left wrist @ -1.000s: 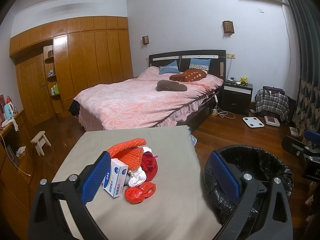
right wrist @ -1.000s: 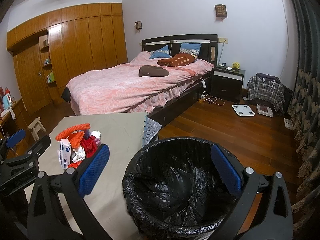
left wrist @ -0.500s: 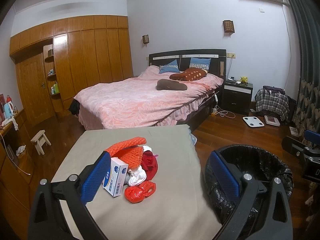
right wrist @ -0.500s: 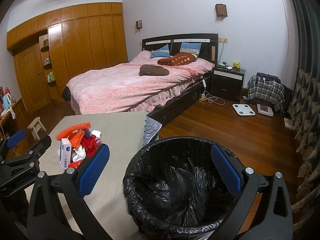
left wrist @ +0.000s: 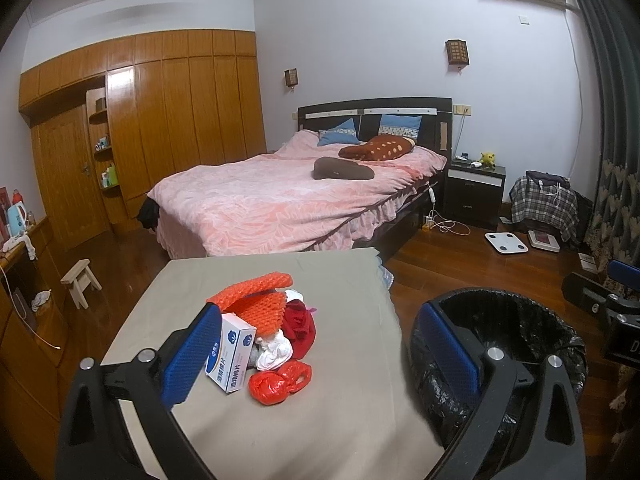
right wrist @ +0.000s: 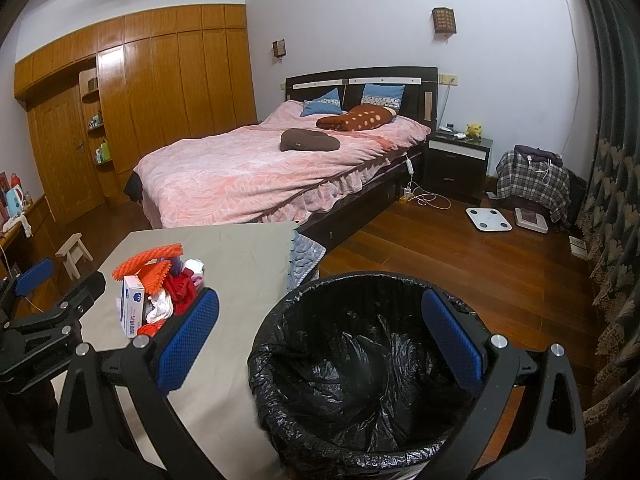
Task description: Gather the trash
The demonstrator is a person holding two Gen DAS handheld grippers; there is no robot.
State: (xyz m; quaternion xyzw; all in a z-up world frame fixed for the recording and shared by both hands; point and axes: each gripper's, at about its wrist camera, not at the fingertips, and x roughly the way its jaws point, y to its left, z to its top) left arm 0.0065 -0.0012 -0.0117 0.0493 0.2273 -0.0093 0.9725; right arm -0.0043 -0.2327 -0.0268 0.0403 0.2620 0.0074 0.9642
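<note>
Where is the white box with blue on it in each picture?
Left wrist view: the box sits lower left of middle, at the trash pile's left edge, beside the left tongs' blue pad.
Right wrist view: far left, beyond the right tongs.
Shared landmark: the black bin.

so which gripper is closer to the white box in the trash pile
Left. The left gripper hovers just before the white box; the right gripper is off to its right, over the bin.
</note>
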